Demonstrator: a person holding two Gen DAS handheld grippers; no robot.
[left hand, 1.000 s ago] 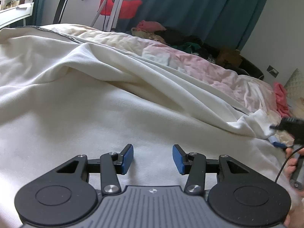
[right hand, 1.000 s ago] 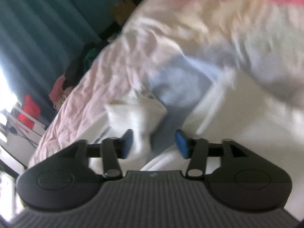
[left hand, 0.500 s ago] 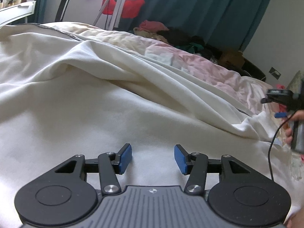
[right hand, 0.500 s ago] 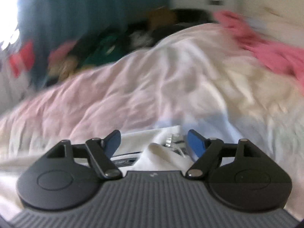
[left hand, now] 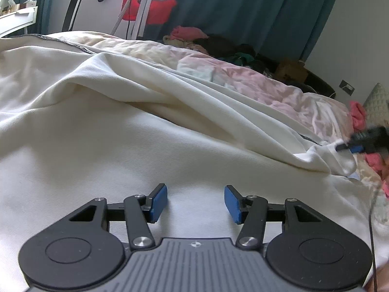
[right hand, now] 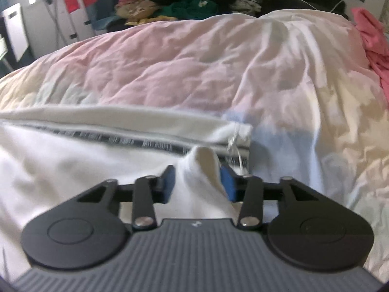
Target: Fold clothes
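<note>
A large cream-white garment lies spread over the bed and fills most of the left wrist view. My left gripper hovers low over its flat near part, open, with nothing between the blue pads. At the far right of that view, my right gripper sits at the garment's bunched corner. In the right wrist view, the right gripper has closed in on a raised peak of white cloth, and both blue pads press its sides. A dark patterned band runs along the garment's edge.
A pink and white duvet covers the bed beyond the garment. Pink clothes lie at the right edge, and a heap of dark, green and pink clothes sits behind the bed. Teal curtains and a red item on a rack stand farther back.
My right gripper swung down onto the garment's corner and narrowed its fingers onto a pinch of white cloth. My left gripper stayed open, almost still.
</note>
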